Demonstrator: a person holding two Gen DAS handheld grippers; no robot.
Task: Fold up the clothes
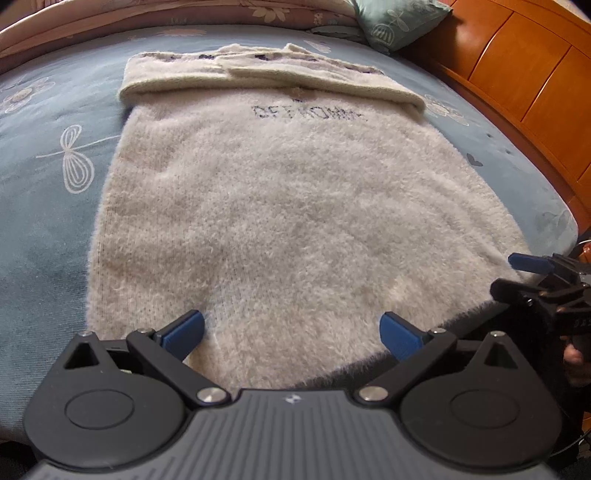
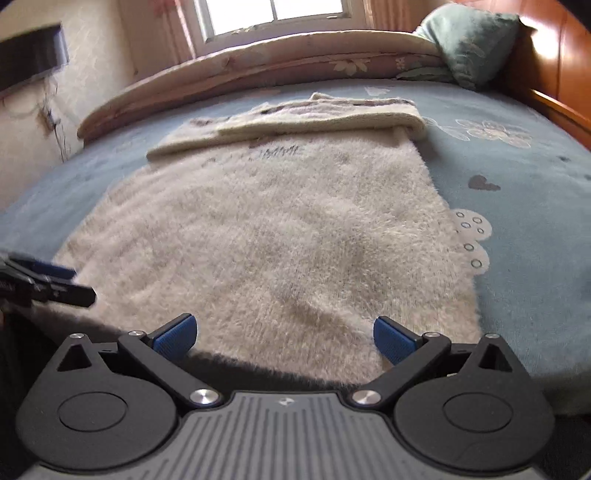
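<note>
Blue-sheeted bed (image 2: 517, 192), wooden headboard (image 1: 517, 81), sunlit window (image 2: 273, 14)

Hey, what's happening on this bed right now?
A person is folding a fluffy cream sweater spread flat on a blue bedsheet, holding a gripper in each hand. The far end, sleeves included, is already folded over the body. The left gripper and right gripper both hover open at the near hem, gripping nothing yet. A green pillow sits by the wooden headboard.
</note>
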